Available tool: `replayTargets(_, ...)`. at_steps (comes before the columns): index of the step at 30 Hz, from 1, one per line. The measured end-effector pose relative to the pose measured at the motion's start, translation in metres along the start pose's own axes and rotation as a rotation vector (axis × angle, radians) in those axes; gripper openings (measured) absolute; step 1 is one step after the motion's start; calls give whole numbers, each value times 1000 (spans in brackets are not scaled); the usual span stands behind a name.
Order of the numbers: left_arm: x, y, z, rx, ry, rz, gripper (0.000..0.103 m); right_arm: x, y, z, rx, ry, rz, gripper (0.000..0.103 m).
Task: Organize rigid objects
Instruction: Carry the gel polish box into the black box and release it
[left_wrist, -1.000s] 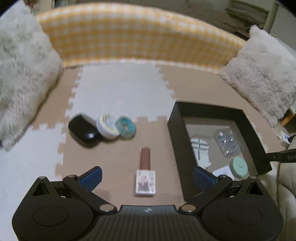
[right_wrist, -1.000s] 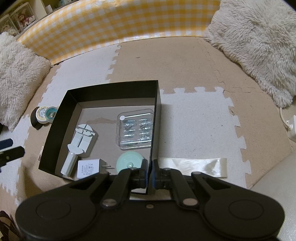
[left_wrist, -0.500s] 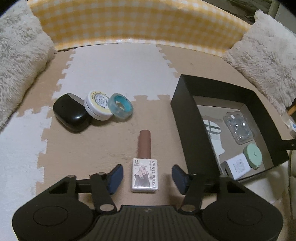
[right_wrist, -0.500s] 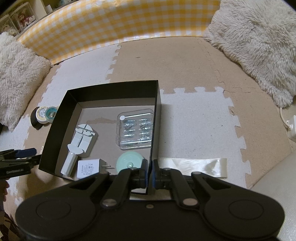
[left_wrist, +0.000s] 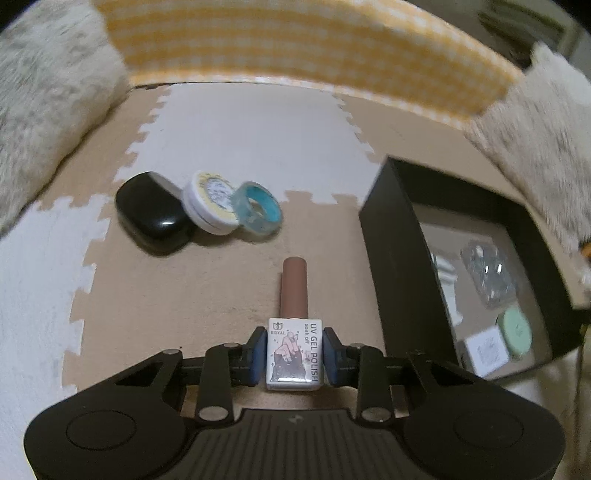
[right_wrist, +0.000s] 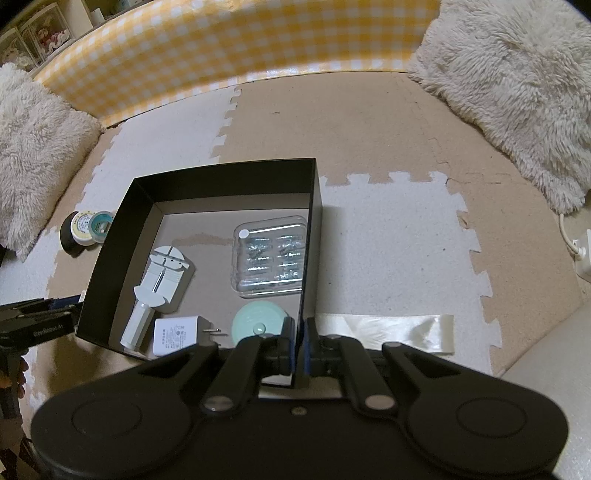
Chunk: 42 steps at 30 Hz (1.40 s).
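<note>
- Glossy white and squared, the body of the gel polish bottle (left_wrist: 294, 354) lies flat on the tan foam floor mat (left_wrist: 184, 295), its brown cap (left_wrist: 294, 286) pointing away toward the mat's far edge, just left of the black box (left_wrist: 399, 266).
- The left tongs (left_wrist: 294, 356) have just been closing; their blue pads (left_wrist: 258, 354) now press the 2 flat sides of the body.
- It looks small, light and rigid; the slick label could slide, so those flat sides are likely the best hold, not the round cap.
- If it is glass, set it down gently.
- The right tongs (right_wrist: 300, 341) are pinched on the box's near wall (right_wrist: 309, 258), steadying it.
</note>
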<state>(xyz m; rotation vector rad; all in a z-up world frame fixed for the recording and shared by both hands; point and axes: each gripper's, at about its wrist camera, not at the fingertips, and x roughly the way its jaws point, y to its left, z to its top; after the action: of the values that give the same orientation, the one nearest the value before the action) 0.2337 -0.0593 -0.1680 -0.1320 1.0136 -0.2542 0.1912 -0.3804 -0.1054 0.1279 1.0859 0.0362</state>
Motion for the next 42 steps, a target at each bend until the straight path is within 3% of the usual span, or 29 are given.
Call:
replayTargets(5,-20,1,11,-54,-65,-35,33,0,0,0,-1,0,0,5)
replayTargets(13,-49,-35,28,-14,-150,-148,33,0,0,0,-1,1,-2,5)
replayTargets(23,-12,-111,29,58,-32,-290,33,1,-1,0,-1,2,0,5)
replayTargets(27,16,-127,31,44,12,-264,33,2,-2,0,1,3,3,5)
replayTargets(35,40,-136,33,44,9,-186,33,2,-2,0,2,5,5,5)
replayTargets(38,39,-133,31,48,14,-176,48,3,-1,1,-2,7,3,5)
replayTargets(42,29,-133,30,84,18,-165,52,3,-1,0,-4,8,3,6)
